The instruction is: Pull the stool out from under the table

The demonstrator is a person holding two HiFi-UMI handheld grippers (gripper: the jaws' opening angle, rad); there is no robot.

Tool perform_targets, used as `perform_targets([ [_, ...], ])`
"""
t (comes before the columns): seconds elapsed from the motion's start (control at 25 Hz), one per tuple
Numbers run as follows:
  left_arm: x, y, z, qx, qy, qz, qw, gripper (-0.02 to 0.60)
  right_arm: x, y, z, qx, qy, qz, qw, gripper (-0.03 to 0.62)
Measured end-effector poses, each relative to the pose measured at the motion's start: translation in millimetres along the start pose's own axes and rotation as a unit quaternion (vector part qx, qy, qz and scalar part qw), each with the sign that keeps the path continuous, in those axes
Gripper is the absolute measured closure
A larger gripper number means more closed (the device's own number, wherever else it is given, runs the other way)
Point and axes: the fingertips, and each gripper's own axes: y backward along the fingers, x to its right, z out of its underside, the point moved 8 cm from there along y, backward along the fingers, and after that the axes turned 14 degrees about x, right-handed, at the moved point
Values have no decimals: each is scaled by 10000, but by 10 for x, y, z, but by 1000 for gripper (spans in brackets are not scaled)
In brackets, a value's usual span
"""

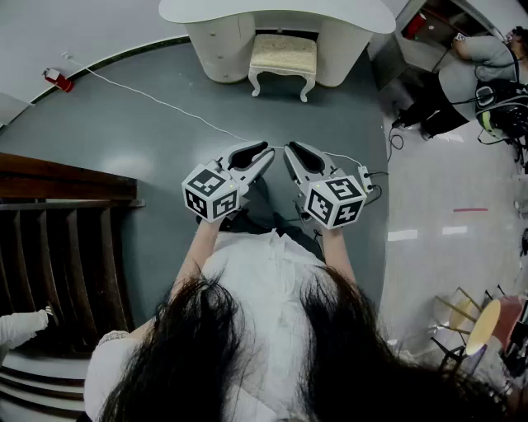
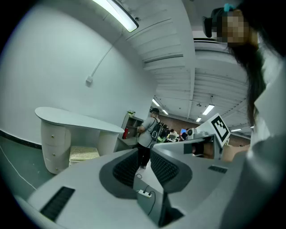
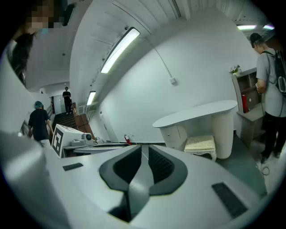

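Note:
The stool (image 1: 283, 56) has a cream cushion and white curved legs, and it stands tucked between the pedestals of the white table (image 1: 280, 11) at the far end of the grey floor. It also shows in the left gripper view as the stool (image 2: 83, 153) under the table (image 2: 76, 118), and in the right gripper view as the stool (image 3: 200, 143) under the table (image 3: 196, 115). My left gripper (image 1: 268, 152) (image 2: 149, 151) and right gripper (image 1: 289, 150) (image 3: 141, 146) hover side by side close to my body, well short of the stool. Both are shut and hold nothing.
A dark wooden stair rail (image 1: 66, 239) runs along the left. A white cable (image 1: 157, 100) crosses the floor from a red object (image 1: 56, 79) to a power strip (image 1: 364, 174). A person (image 1: 483, 70) stands at the shelves right of the table. A yellow chair (image 1: 487, 325) sits bottom right.

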Motion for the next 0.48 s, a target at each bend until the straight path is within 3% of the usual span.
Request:
perform_targets([
  [0.48, -212, -39, 3, -98, 78, -101, 9999, 488, 104, -177, -25, 87, -52, 113, 9999, 530],
])
